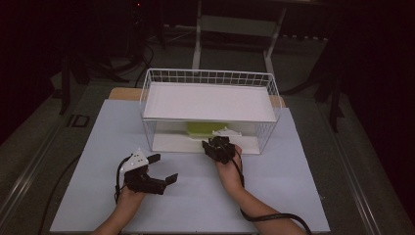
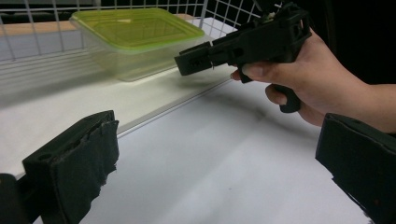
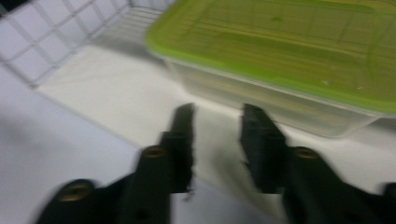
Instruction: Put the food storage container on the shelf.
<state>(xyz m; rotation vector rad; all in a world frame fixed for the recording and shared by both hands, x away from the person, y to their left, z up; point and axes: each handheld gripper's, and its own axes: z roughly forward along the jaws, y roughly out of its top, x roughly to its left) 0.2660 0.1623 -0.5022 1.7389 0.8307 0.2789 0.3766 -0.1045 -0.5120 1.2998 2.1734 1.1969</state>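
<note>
Your right claw sits at the open front of the white wire basket, level with its lower shelf, and its jaws stand a narrow gap apart with nothing between them. In the right gripper view those jaws point straight at the clear container with the green lid, which rests on the basket's white floor just beyond the fingertips; a strip of bare floor shows between them, so you are near the container but not touching it. From the high view the container lies under the basket's upper shelf, toward the middle of the lower level, with your right hand coming in from the desk in front. Your left claw rests low over the desk, well to the left of the basket's opening and apart from it, its jaws spread wide and empty. In the left gripper view its two black pads frame bare desk, and past them you see the right claw held level at the basket's edge, with the container behind it, its lid closed and flat.
</note>
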